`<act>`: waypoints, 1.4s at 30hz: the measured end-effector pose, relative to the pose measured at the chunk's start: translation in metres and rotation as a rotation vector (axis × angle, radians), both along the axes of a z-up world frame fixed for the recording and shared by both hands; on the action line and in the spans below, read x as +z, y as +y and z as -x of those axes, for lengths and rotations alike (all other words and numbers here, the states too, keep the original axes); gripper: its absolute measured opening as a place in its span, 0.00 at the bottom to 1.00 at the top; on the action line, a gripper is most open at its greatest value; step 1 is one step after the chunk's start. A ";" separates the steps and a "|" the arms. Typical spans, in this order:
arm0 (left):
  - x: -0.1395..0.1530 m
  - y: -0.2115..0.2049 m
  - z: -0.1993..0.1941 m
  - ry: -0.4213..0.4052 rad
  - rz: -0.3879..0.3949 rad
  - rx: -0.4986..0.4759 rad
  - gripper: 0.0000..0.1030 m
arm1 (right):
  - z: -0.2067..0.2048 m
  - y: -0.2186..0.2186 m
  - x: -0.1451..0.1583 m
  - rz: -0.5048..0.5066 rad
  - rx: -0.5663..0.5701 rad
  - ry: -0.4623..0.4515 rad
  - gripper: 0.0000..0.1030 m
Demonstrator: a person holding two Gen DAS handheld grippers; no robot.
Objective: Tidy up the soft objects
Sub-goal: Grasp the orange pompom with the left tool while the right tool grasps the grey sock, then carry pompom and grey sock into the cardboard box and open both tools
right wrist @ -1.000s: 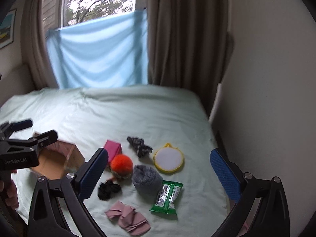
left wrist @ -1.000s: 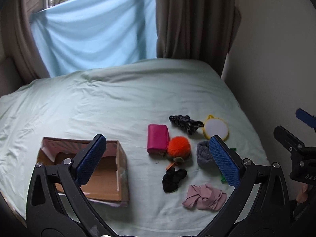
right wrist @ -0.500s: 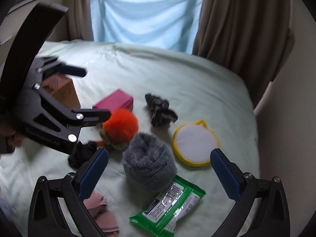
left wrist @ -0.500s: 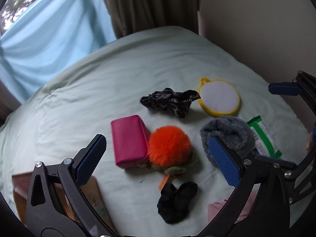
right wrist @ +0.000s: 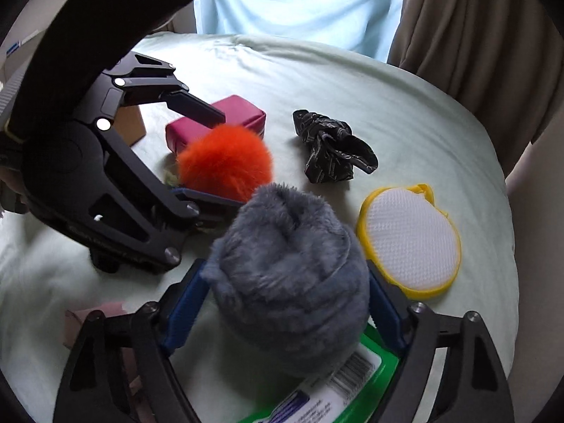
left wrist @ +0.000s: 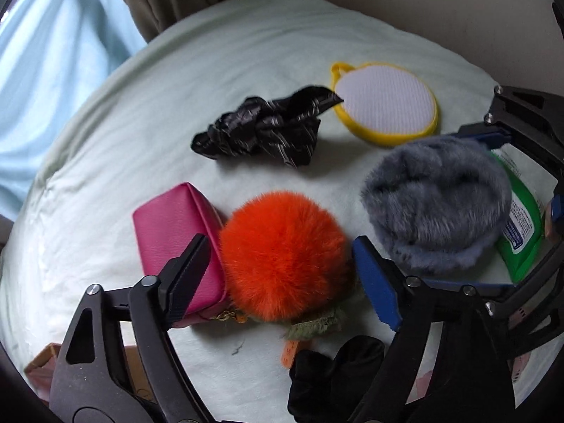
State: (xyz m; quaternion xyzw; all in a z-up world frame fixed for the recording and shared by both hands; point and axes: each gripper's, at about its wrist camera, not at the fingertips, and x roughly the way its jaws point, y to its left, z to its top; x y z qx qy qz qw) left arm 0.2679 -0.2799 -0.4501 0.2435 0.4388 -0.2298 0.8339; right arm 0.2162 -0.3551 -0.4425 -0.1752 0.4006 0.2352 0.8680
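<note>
The right gripper (right wrist: 285, 303) has the grey furry roll (right wrist: 289, 282) between its jaws, which are closing; both blue pads sit at the roll's sides, seemingly touching the fur, though a firm press cannot be told. The roll rests partly on a green wipes pack (right wrist: 317, 398). The left gripper (left wrist: 282, 268) straddles the orange pompom (left wrist: 282, 257), its jaws closing too; one pad lies over the pink pouch (left wrist: 169, 225) just beside the pompom, the other at the pompom's far side, contact unclear. A black scrunchie (left wrist: 331, 370) lies nearest the left camera. Farther on the pale green bedsheet (left wrist: 141, 105) lie a dark patterned scrunchie (left wrist: 261, 134) and a yellow-rimmed round pad (left wrist: 384, 105), touching.
</note>
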 end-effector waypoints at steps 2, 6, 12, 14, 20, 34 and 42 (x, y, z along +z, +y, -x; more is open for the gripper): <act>-0.005 -0.001 -0.002 0.020 -0.001 -0.003 0.55 | -0.004 -0.001 -0.002 0.003 -0.010 -0.004 0.73; -0.014 -0.006 -0.004 0.033 -0.027 -0.018 0.37 | -0.011 -0.004 -0.003 -0.012 -0.033 0.006 0.62; -0.022 -0.008 -0.008 0.064 -0.046 -0.014 0.33 | -0.015 -0.006 -0.001 -0.036 -0.052 0.015 0.49; -0.020 -0.006 -0.008 0.066 -0.040 -0.007 0.33 | -0.016 -0.008 0.000 -0.045 -0.062 0.020 0.47; -0.006 -0.003 -0.004 0.056 -0.036 -0.007 0.32 | -0.014 -0.015 0.013 -0.071 -0.101 0.028 0.46; 0.111 0.010 0.014 -0.042 0.038 0.047 0.32 | 0.022 -0.010 0.134 -0.079 -0.145 -0.084 0.46; 0.208 0.058 0.032 -0.093 0.130 0.176 0.33 | 0.045 0.016 0.223 -0.126 -0.173 -0.142 0.46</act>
